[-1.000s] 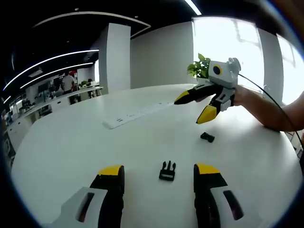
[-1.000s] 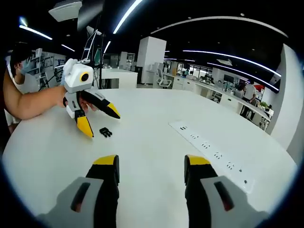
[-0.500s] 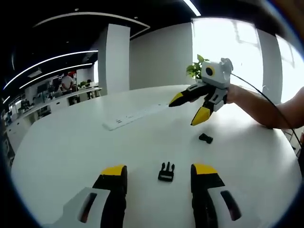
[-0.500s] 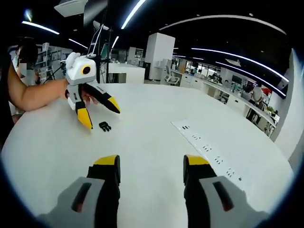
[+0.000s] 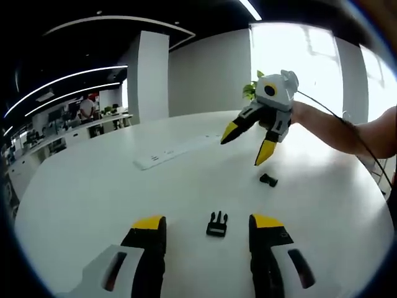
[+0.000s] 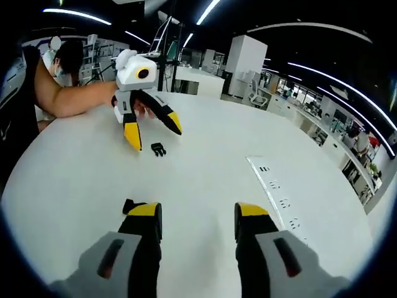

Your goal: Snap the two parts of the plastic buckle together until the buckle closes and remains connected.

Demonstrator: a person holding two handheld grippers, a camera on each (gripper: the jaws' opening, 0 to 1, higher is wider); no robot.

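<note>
- Two buckle parts lie apart on the white counter [image 5: 93, 180], not yet joined; each one is near a different gripper.
- In the left gripper view, the pronged buckle part [image 5: 217, 224] lies straight ahead at 12 o'clock of the left gripper [image 5: 208, 226], in the gap between its spread jaws, prongs pointing away from the camera; its long axis runs along the jaws, so I judge the approach needs almost no turning.
- Further at 1 o'clock lies the small socket part [image 5: 268, 180], under the tips of the right gripper [image 5: 245, 141], which hangs above it with jaws spread and empty.
- In the right gripper view, this socket part [image 6: 129, 205] shows at 11 o'clock, touching the outer side of the left jaw tip and not between the jaws; I judge the right gripper must shift toward 9 o'clock.
- The power strip [image 5: 177, 149] lies well apart.
</note>
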